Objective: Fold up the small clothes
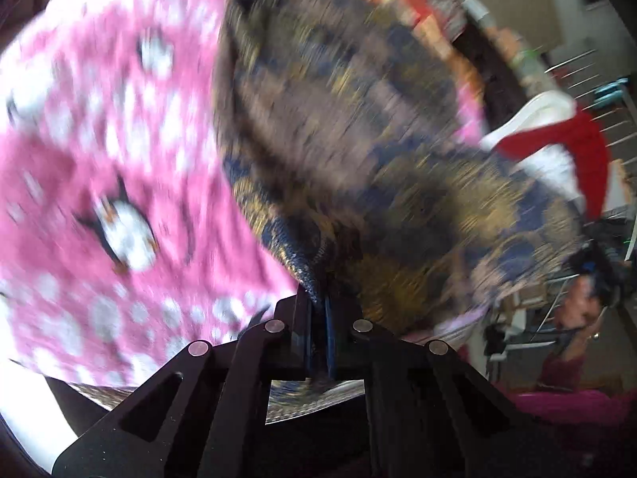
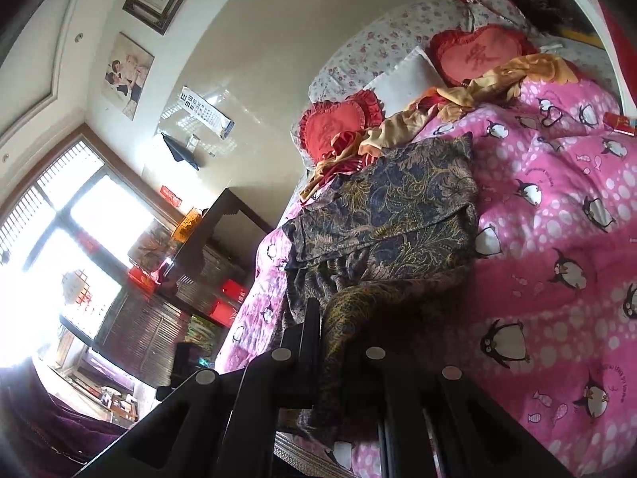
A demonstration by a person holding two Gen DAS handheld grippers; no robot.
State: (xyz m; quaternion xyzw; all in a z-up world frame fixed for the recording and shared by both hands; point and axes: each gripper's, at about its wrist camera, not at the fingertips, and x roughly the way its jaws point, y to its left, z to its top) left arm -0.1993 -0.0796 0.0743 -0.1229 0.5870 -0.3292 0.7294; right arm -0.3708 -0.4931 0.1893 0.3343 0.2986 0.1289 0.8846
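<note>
Both grippers are pinched on one garment: a dark blue and gold paisley-print cloth, thin woven fabric, lying partly folded on the pink penguin-print quilt that covers the bed.

Left gripper: fingers nearly closed, a corner of the paisley cloth clamped between them and a bit of fabric poking out behind the fingers. Left view is heavily motion-blurred, cloth fills most of it, quilt to its left.

Right gripper: fingers drawn in close with a bunched edge of the same cloth running down between them. Only one finger is clearly seen; the other is hidden by fabric.

Location relative to the quilt: cloth sits on the quilt's window-side half, its far end reaching toward the two red heart-shaped cushions and a crumpled orange-red garment at the head end. One fold line already shows across the middle.

Handling, my read:
- light, limp, no stiffness; sags and drapes from any hold
- weave looks smooth, likely a bit slippery, so a shallow pinch may slide out
- not fragile
- best hold: corners or hem, two layers deep, both grips on the same edge so it carries over flat
</note>
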